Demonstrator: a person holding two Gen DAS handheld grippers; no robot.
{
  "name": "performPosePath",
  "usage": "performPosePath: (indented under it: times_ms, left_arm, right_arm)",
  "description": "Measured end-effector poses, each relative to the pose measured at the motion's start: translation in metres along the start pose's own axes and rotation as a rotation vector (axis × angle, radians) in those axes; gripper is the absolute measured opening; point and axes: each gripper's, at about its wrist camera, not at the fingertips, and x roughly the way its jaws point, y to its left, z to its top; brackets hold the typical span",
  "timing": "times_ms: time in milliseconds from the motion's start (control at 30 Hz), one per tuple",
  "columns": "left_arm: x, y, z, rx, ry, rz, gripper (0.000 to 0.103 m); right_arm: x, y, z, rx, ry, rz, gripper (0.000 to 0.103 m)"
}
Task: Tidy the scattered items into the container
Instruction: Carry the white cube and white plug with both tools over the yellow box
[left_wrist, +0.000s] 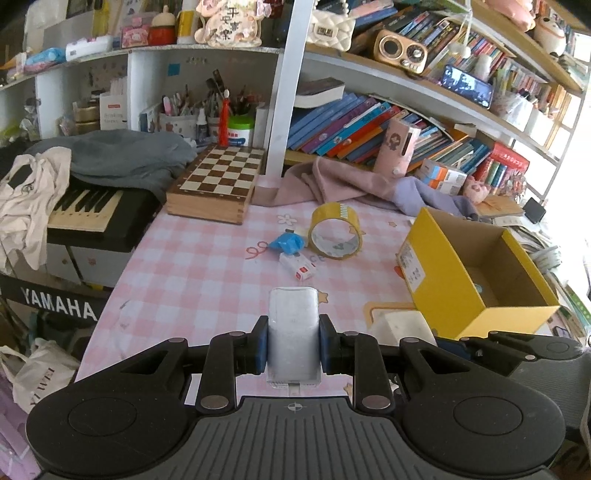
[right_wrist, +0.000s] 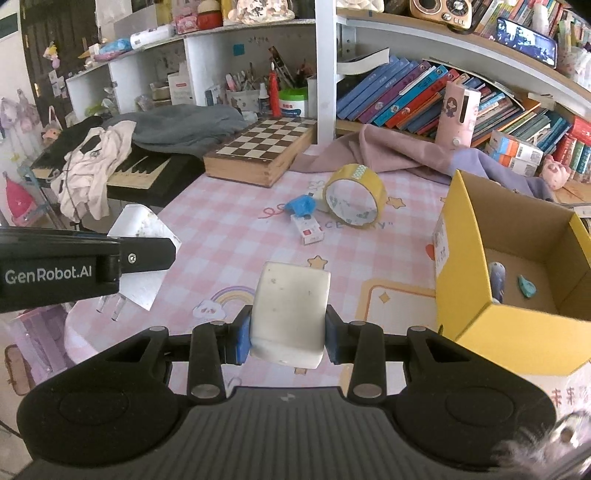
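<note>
My left gripper is shut on a white plug adapter, held above the pink checked table; it also shows in the right wrist view at the left. My right gripper is shut on a cream white block, just left of the yellow cardboard box. The box holds two small items. On the table lie a yellow tape roll, a blue crumpled item and a small white and red box.
A wooden chess box and a pink and purple cloth lie at the table's back. A Yamaha keyboard with clothes on it stands left. Bookshelves fill the back wall.
</note>
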Motion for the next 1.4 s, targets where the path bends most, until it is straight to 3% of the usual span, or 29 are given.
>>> performPosePath:
  times_ms: [733, 1067, 1400]
  left_arm:
    - [-0.088, -0.004, -0.042, 0.039, -0.073, 0.005, 0.025]
    - [-0.104, 0.0, -0.061, 0.016, -0.064, -0.031, 0.025]
    - [-0.107, -0.009, -0.072, 0.015, -0.04, -0.099, 0.025]
  right_arm:
    - [-0.073, 0.033, -0.048, -0.018, -0.051, 0.043, 0.036]
    - [-0.092, 0.04, -0.061, -0.057, -0.049, 0.041, 0.035]
    - [-0.108, 0.023, -0.076, -0.035, -0.035, -0.001, 0.035]
